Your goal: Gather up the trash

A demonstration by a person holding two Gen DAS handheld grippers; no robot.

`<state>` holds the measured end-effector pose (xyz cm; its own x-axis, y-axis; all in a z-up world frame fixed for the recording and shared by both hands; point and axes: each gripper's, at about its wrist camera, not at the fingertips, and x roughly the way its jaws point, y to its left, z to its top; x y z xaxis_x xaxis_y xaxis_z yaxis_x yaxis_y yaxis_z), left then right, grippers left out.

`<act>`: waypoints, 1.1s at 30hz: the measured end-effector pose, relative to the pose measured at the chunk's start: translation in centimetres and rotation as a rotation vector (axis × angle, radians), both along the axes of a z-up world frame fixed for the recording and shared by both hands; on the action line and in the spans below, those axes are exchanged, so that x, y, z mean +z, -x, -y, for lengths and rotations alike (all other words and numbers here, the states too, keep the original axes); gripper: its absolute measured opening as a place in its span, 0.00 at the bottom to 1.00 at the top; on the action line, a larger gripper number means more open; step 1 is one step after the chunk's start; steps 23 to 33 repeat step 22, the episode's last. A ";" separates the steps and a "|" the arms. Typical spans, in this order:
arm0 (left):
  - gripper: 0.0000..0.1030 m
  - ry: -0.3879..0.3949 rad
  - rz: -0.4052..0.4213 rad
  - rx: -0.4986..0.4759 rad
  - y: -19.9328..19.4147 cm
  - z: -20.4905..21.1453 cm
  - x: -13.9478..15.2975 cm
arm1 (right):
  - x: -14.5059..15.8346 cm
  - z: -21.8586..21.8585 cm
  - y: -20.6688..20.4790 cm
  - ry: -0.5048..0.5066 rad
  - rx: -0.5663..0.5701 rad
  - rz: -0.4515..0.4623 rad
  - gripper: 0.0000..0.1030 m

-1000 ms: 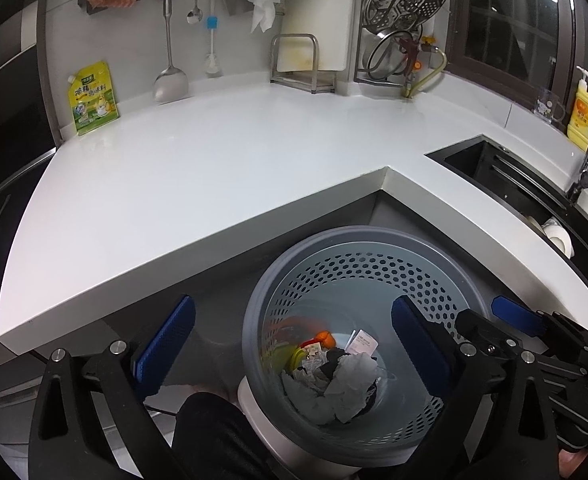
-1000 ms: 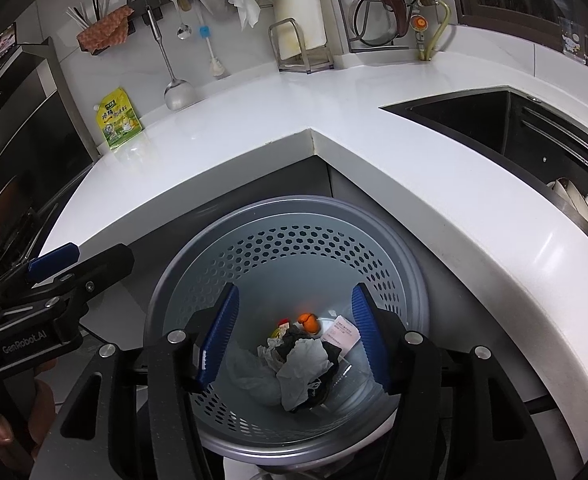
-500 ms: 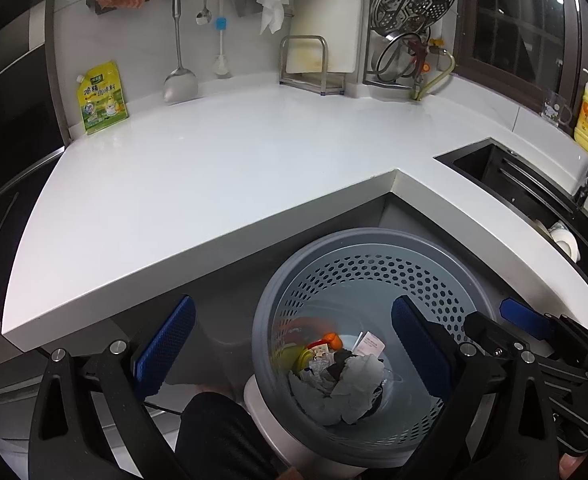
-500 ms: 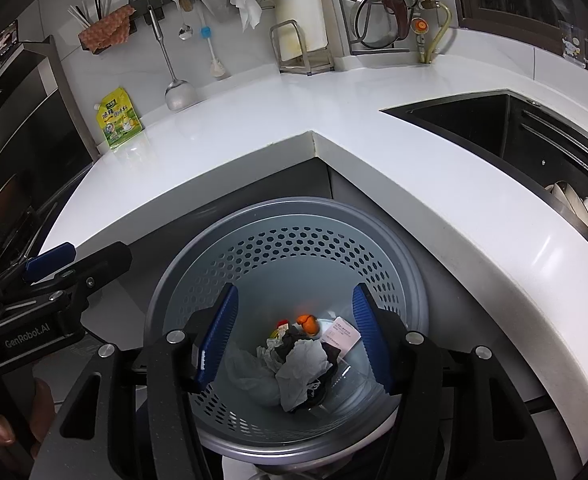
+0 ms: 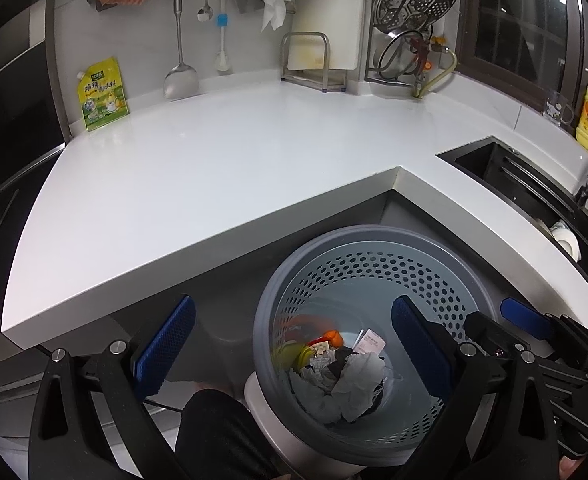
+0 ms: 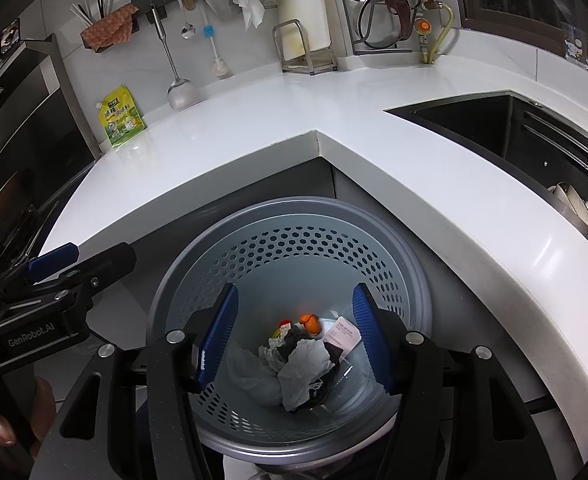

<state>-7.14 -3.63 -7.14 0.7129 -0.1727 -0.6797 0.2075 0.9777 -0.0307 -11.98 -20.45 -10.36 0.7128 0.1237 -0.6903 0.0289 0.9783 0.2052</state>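
Both grippers hang above the bin [image 6: 294,216], a grey perforated basket standing on the floor in the inner corner of the white counter [image 5: 213,168]. The left gripper [image 5: 291,344] has its blue pads spread wide with nothing between them. The right gripper [image 6: 294,336] is directly over the bin's mouth, its pads apart and empty.

The trash [image 6: 298,364] lies at the bottom of the bin: crumpled white paper, a dark scrap, an orange piece [image 6: 310,321] and a small printed slip [image 6: 344,335]. The counter shows no loose litter; only a yellow pouch [image 5: 101,94] leans against the back wall, beside hanging utensils.

Judged from this, the dropping step looks finished. The next move calls for lifting both grippers away from the bin and checking the counter and the sink [image 6: 474,128] for anything left to collect.
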 end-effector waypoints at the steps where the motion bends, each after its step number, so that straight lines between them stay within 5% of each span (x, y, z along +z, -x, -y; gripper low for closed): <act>1: 0.94 -0.002 0.001 0.002 0.0 0.0 0.0 | 0.0 0.0 0.0 0.000 0.000 0.000 0.56; 33: 0.94 -0.003 -0.010 0.011 0.0 -0.1 -0.3 | 0.0 -0.2 0.0 0.001 0.001 0.003 0.56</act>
